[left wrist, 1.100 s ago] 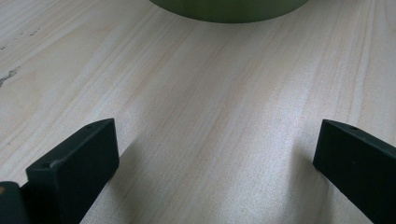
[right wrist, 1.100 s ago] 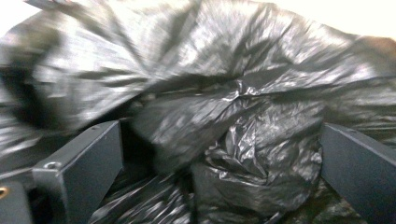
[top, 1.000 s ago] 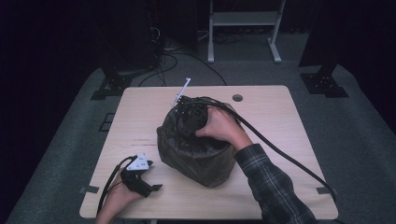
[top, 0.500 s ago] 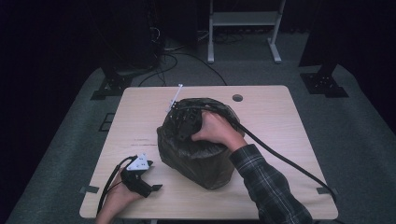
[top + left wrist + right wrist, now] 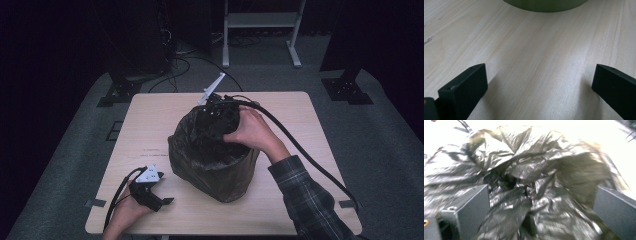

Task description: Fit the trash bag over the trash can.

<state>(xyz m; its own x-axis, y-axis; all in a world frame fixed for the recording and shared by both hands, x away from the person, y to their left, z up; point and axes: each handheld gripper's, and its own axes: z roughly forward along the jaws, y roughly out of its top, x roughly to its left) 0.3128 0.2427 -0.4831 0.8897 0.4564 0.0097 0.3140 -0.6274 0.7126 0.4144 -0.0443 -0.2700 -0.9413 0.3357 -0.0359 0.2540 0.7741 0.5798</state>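
With the right tongs (image 5: 541,202) spread wide over the crinkly black plastic bag (image 5: 212,150), push down slowly and pinch one fold, while the wide-open left tongs (image 5: 539,87) rest on the pale wooden bench (image 5: 150,130).

Plaid sleeve (image 5: 312,200); black hand-held gripper (image 5: 159,200), grey plate.

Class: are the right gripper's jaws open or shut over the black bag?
Open: the right gripper shows jaws wide apart, crumpled black bag between them.

The bin's (image 5: 546,5) base is cut off at the top edge; the black bag (image 5: 529,195) is blurred, its folds indistinct.
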